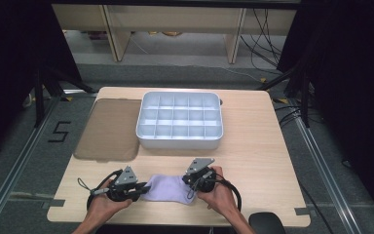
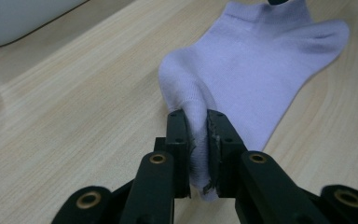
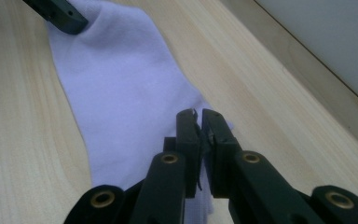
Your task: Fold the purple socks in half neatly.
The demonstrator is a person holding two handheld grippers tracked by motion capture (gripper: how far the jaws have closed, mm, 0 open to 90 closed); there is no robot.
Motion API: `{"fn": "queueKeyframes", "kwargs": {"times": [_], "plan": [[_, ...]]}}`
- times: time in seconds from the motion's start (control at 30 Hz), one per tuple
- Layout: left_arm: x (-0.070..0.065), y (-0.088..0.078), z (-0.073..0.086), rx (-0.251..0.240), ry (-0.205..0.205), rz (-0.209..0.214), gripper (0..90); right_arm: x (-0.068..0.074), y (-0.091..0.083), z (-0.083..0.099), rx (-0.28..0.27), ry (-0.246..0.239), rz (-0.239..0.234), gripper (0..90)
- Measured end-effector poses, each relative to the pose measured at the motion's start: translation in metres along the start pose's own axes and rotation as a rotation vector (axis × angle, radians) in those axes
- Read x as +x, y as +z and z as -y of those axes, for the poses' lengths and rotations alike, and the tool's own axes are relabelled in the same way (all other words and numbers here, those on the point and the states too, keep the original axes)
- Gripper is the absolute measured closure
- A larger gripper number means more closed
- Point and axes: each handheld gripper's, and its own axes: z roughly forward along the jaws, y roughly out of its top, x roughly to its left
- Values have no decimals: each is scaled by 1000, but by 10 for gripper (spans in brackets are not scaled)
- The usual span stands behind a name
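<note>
— Where's the sock [image 1: 168,188] now?

— Lying flat on the worktop [image 1: 253,161] at about six o'clock, close to the near edge, stretched between the two claws. The left claw [image 2: 199,135] has its jaws pinched on a bunched fold at one end; the right claw [image 3: 200,135] is clamped thin on the sock's edge at the other.

— And beyond it?

— A pale divided tray [image 1: 179,121] at twelve o'clock, its compartments empty, and a brownish lid [image 1: 109,129] at ten o'clock.

— How should they handle it?

— I'd guess it's about to be folded or lifted. The right grip looks shallow, so both ends should rise together, evenly taut, or the fabric may slip free.
</note>
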Motion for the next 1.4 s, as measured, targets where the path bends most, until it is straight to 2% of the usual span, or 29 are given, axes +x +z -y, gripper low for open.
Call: {"fn": "queueKeyframes", "kwargs": {"times": [0.03,0.07,0.13,0.17,0.23,0.33,0.37,0.4,0.43,0.47,0.5,0.53,0.57,0.6,0.7,0.83,0.87,0.9,0.93,0.97,1.0,1.07,1.1,1.13,1.23,1.27,1.3,1.37,1.4], "plan": [[-1,-1,0,-2,-4,6,800,-1,1,0,-4,-6,5,862],[0,-3,0,2,3,-4,800,0,2,0,-1,9,4,863],[-1,-5,1,-5,-24,1,800,-1,2,-1,4,-14,-1,862],[0,-6,1,3,-10,-7,800,-1,2,-1,5,-4,-4,862],[0,-8,1,-7,-12,-3,800,0,4,-2,-2,3,2,862],[1,-11,1,-13,-20,2,800,1,8,-4,-12,-26,-8,862],[2,-13,1,-9,-4,-6,799,2,8,-5,-10,-18,-12,862],[1,-13,1,-19,-17,-3,799,3,9,-6,-5,-12,-11,863],[2,-14,0,-11,-4,-8,799,3,12,-7,-11,-32,-18,862],[1,-14,0,-10,-11,-1,799,5,14,-9,-12,-25,-13,863],[-1,-14,-1,-10,-20,-5,799,5,17,-11,-11,-44,-24,863],[-1,-14,-1,-18,-15,0,798,7,19,-12,5,-32,-18,863],[0,-15,-2,-12,2,-2,798,7,23,-14,-3,-60,-27,864],[0,-15,-2,-11,0,-4,797,8,25,-16,6,-48,-31,864],[-1,-15,-4,-29,-22,8,795,9,34,-17,24,-85,-31,864],[-1,-16,-7,-39,-21,11,795,10,40,-19,54,-83,-28,867],[-1,-17,-8,-40,-15,3,795,12,40,-20,57,-63,-41,867],[-1,-17,-8,-40,-15,3,795,12,40,-20,57,-63,-41,867],[-3,-17,-9,-54,-32,14,796,12,42,-21,54,-62,-43,868],[-3,-17,-9,-54,-32,14,796,12,42,-21,54,-62,-43,868],[-3,-18,-10,-58,-17,13,796,11,42,-22,55,-73,-46,868],[-2,-20,-11,-71,-25,8,796,13,45,-24,49,-77,-47,868],[-1,-20,-11,-66,-30,3,796,15,45,-25,58,-60,-59,868],[-1,-21,-12,-85,-43,9,796,16,46,-26,59,-64,-63,868],[0,-23,-12,-82,-38,19,796,18,48,-29,58,-73,-68,867],[-1,-23,-12,-87,-55,20,796,20,51,-32,55,-79,-76,867],[0,-24,-12,-79,-38,19,796,21,53,-33,52,-90,-83,867],[-1,-23,-12,-91,-44,24,796,21,55,-36,57,-86,-86,867],[-1,-24,-13,-82,-32,30,795,22,56,-37,55,-91,-90,867]]}}
